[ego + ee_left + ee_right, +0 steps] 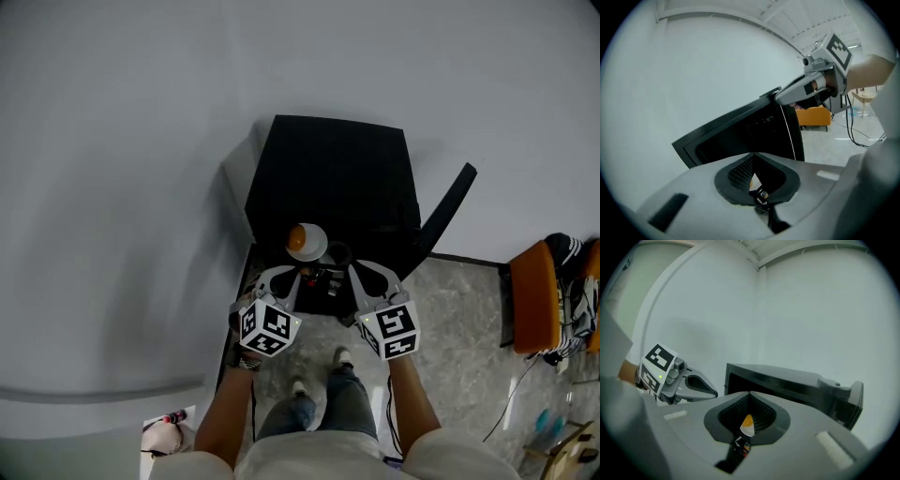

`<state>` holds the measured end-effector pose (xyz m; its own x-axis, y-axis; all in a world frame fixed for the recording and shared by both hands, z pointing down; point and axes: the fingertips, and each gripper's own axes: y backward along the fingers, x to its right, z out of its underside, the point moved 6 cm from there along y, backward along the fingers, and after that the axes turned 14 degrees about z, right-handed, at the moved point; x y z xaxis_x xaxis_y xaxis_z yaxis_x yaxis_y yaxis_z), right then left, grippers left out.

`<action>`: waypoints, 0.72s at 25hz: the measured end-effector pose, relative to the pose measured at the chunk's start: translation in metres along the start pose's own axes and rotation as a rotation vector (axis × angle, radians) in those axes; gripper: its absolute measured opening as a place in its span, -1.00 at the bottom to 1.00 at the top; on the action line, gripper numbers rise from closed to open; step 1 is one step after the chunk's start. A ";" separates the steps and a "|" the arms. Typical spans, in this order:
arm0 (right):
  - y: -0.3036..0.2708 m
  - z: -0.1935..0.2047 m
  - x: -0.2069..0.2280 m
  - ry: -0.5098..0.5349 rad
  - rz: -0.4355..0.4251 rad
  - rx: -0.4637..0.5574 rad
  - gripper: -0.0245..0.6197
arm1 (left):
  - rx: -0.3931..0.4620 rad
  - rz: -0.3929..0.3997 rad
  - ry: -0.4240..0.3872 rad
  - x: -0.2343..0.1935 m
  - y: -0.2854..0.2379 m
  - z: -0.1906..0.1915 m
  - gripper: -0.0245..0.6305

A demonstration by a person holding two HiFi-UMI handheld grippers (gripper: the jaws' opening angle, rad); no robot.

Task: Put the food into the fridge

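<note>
With the door [448, 208] of the fridge [328, 178] swung open, apparently to receive it, the food dish [306, 241] sits at the fridge's front edge, just before the left claw [284, 270] and right claw [373, 269], both pressed together, pinching nothing.

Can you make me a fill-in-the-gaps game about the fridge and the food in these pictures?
1. The little fridge is the colour ___.
2. Its door stands ___.
3. The round food in the white dish is ___ in colour.

Missing words: black; open; orange.
</note>
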<state>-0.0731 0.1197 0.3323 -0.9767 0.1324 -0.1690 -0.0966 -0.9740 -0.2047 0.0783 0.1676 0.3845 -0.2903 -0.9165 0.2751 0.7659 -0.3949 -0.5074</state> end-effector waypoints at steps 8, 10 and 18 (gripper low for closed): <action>0.021 -0.042 -0.003 -0.010 0.015 0.049 -0.90 | 0.126 -0.023 0.069 -0.012 0.046 -0.028 -0.91; 0.024 -0.049 -0.002 -0.016 0.020 0.056 -0.90 | 0.176 -0.015 0.115 -0.014 0.056 -0.036 -0.91; 0.044 -0.088 -0.004 -0.025 0.015 0.103 -0.90 | 0.279 -0.054 0.123 -0.018 0.091 -0.072 -0.91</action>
<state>-0.0567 0.0928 0.2387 -0.9826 0.1139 -0.1468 -0.0994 -0.9898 -0.1024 0.1119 0.1433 0.2749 -0.3889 -0.9024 0.1856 0.8705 -0.4259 -0.2466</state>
